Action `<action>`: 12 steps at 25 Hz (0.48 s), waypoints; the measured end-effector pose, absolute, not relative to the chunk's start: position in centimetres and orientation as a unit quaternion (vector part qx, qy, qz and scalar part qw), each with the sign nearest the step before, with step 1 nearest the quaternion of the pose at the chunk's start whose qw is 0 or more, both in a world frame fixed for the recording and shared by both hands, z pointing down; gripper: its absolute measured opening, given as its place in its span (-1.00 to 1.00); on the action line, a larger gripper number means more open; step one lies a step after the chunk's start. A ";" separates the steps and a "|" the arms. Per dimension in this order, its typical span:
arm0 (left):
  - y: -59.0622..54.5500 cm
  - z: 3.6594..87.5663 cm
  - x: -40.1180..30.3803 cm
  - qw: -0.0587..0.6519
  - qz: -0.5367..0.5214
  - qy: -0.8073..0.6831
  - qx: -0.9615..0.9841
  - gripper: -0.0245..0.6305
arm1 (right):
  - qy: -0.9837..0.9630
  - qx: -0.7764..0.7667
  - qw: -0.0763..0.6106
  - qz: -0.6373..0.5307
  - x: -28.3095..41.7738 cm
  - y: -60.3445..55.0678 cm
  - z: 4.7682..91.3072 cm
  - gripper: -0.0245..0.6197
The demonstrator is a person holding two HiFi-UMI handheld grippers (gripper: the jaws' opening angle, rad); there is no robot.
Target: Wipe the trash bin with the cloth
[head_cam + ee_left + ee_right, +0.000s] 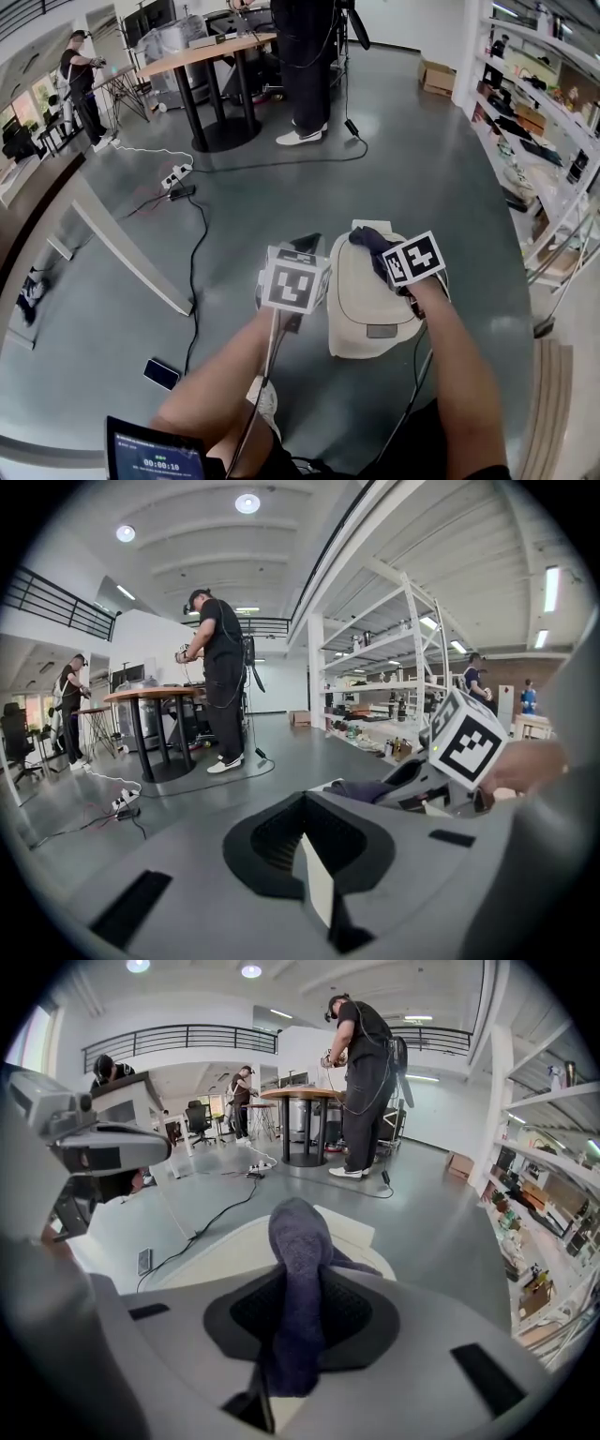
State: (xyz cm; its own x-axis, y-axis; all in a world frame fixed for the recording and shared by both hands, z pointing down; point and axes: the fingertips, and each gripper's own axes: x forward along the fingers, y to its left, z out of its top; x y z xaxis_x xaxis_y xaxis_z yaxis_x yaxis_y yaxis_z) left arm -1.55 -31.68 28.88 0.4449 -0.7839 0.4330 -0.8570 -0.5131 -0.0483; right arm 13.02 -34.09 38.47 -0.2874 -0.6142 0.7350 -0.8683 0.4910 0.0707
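Note:
A beige trash bin [361, 309] with a closed lid stands on the grey floor just in front of me. My right gripper [382, 251] is shut on a dark purple cloth [370, 240] and holds it against the far end of the lid. In the right gripper view the cloth [298, 1260] hangs out between the jaws over the bin lid [225, 1255]. My left gripper [305, 246] hovers beside the bin's left side, jaws together with nothing between them. From the left gripper view, the cloth [361, 789] and right gripper [417, 782] show to the right.
A phone [161, 373] lies on the floor at lower left. A black cable and a power strip [176, 176] run across the floor behind. A white beam [131, 258] lies to the left. A person [305, 66] stands by a round-based table [211, 52]. Shelves [534, 122] line the right.

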 end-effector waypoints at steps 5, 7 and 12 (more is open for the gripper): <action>-31.7 29.1 0.0 0.089 0.207 -0.476 0.850 -0.93 | -0.771 0.494 0.360 0.178 16.1 -33.7 38.6 -0.65; -31.7 29.1 0.7 0.089 0.207 -0.473 0.852 -0.93 | -0.766 0.503 0.361 0.174 17.2 -33.6 38.6 -0.65; -32.0 29.5 2.9 0.086 0.203 -0.460 0.860 -0.93 | -0.752 0.522 0.369 0.161 18.8 -33.6 38.9 -0.65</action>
